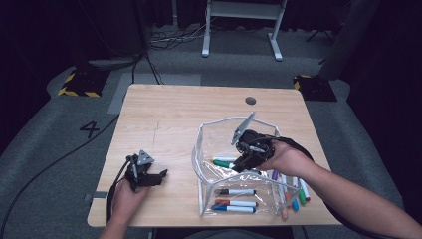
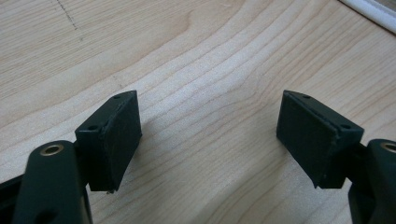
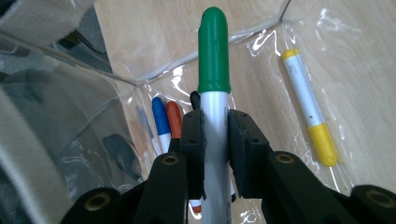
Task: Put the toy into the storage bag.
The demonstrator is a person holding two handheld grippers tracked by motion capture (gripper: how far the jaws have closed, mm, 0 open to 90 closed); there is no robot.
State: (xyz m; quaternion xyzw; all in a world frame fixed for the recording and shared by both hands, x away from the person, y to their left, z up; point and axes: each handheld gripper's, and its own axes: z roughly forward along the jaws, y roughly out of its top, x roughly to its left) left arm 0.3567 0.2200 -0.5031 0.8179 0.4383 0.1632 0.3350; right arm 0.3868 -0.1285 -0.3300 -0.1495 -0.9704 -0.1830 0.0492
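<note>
Table (image 1: 164,124), light wood, carries everything; all positions below are taken from the clear pouch. Clear pouch (image 1: 209,149), a transparent plastic case with a white rim, stands open on the table's right half, toward the person's edge. Right gripper (image 1: 244,162) reaches into the pouch mouth from the right, its hand (image 1: 286,159) just outside the pouch's right wall. Left gripper (image 1: 161,175) sits well to the left of the pouch, low over bare wood, held by the left hand (image 1: 127,191).

Right gripper state: jaws clenched on the green marker (image 3: 214,70), pads pressing its white barrel from both sides, green cap pointing away from the gripper, over the pouch floor. In the high view the same marker (image 1: 221,164) shows inside the pouch, near its left wall.

Left gripper state: released, jaws spread wide, only wood grain between them in the left gripper view.

Smaller items: yellow marker (image 3: 308,105) lies on the pouch floor, right of the green one in the right gripper view. Blue marker (image 3: 160,119) and orange marker (image 3: 174,119) lie side by side left of it. Further markers (image 1: 236,199) lie at the pouch's near end, and several more (image 1: 298,191) beside its right wall.
</note>
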